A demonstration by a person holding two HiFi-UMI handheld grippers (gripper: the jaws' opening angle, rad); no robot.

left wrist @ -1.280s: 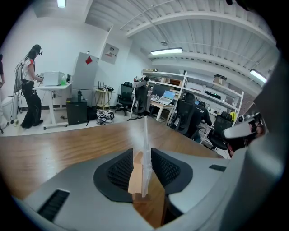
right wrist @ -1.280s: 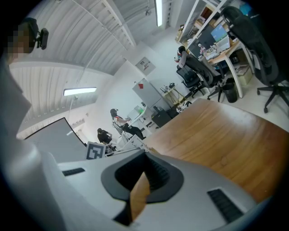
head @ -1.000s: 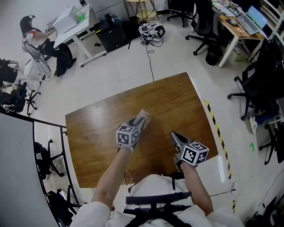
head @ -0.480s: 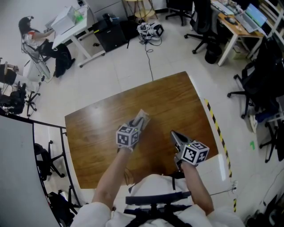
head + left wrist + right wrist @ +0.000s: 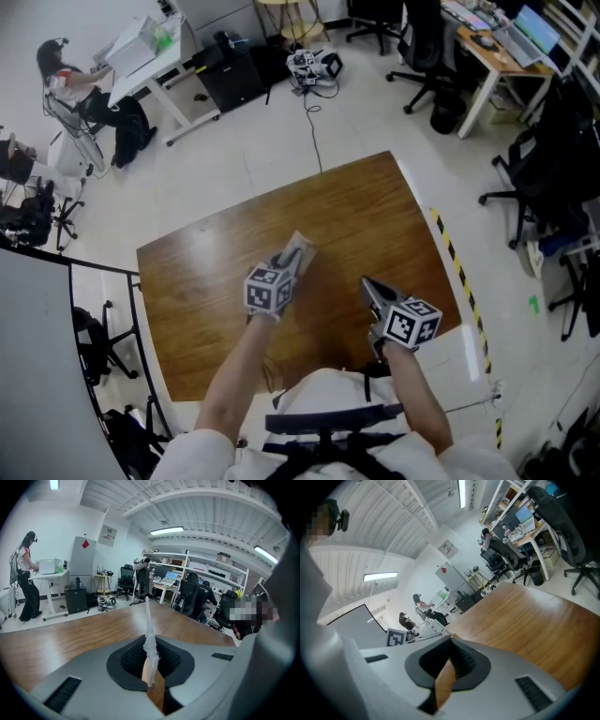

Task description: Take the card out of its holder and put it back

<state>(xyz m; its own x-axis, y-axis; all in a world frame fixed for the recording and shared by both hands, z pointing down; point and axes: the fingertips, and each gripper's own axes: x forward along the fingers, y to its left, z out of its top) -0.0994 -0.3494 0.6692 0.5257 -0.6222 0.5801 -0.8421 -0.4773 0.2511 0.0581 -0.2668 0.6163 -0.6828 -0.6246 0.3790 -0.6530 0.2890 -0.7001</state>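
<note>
the card holder (image 5: 299, 251) is a thin, pale, see-through plastic sleeve, rectangular in outline, pinched at its near end between the closed pads of the left tongs (image 5: 149, 657). in the left gripper view it shows edge-on, a narrow whitish strip that stands upright and reaches forward past the tips, slightly crinkled where the pads press on it. from the head view it juts out ahead of the tongs at a slant, its far corner pointing away from the person, held above the middle of the brown wooden counter (image 5: 361, 214). whether the card sits inside the sleeve cannot be told
</note>
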